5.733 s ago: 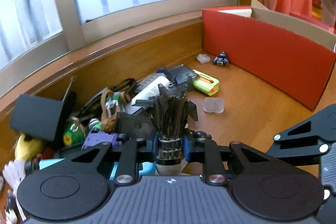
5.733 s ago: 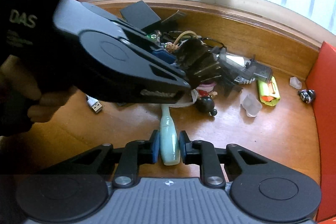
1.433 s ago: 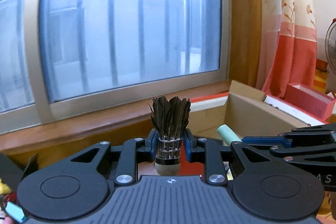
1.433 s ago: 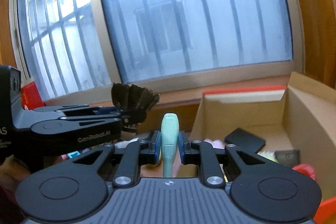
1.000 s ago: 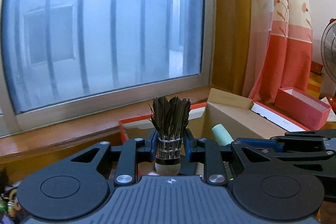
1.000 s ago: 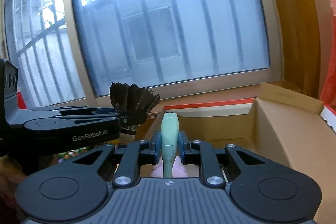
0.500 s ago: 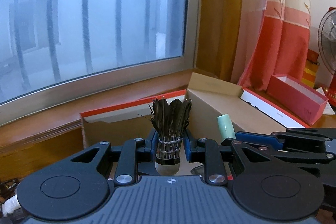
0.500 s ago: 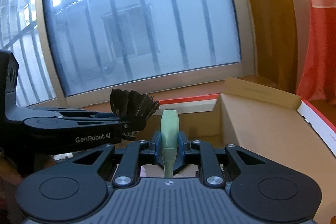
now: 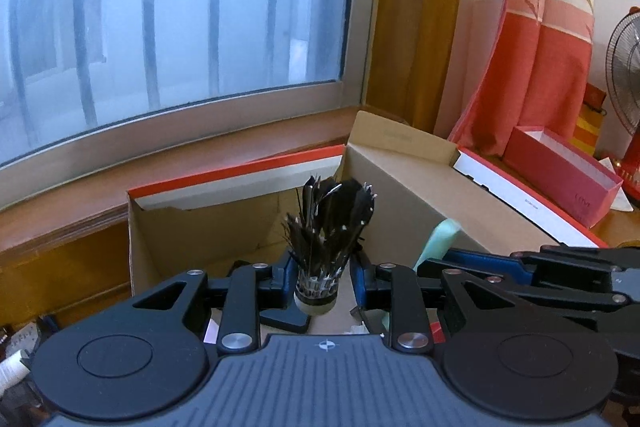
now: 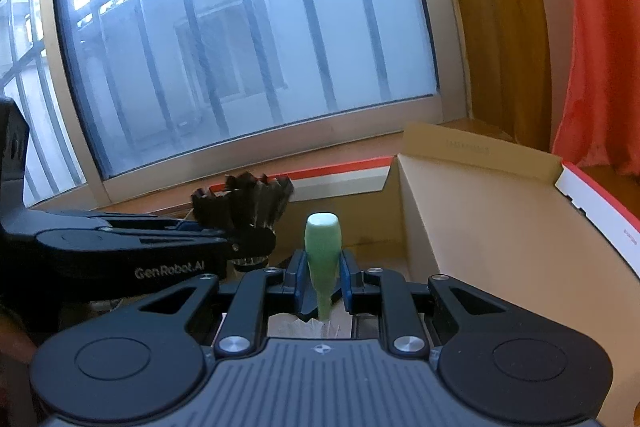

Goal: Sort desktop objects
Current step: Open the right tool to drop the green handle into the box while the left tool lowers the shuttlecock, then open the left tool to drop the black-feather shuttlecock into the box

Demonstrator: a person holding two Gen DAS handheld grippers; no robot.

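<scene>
Left tongs (image 9: 323,285) grip a black-feathered shuttlecock (image 9: 328,227) by its cork base, feathers upright, above the open cardboard box (image 9: 460,215). Right tongs (image 10: 323,279), beside them, are closed on a pale green handle (image 10: 323,247) that stands upright between the blue pads (image 10: 347,279); what it belongs to is hidden below. Both held things hang over the near part of the box, which has a red outer rim (image 9: 236,173) and brown inner walls. A dark flat object (image 9: 286,319) lies on the box floor, just below the shuttlecock. Behind the box runs a wooden sill (image 9: 80,203) under a barred window (image 9: 160,7). To the right of the box stand a red-and-cream curtain (image 9: 540,47) and a pink open box (image 9: 564,175).
</scene>
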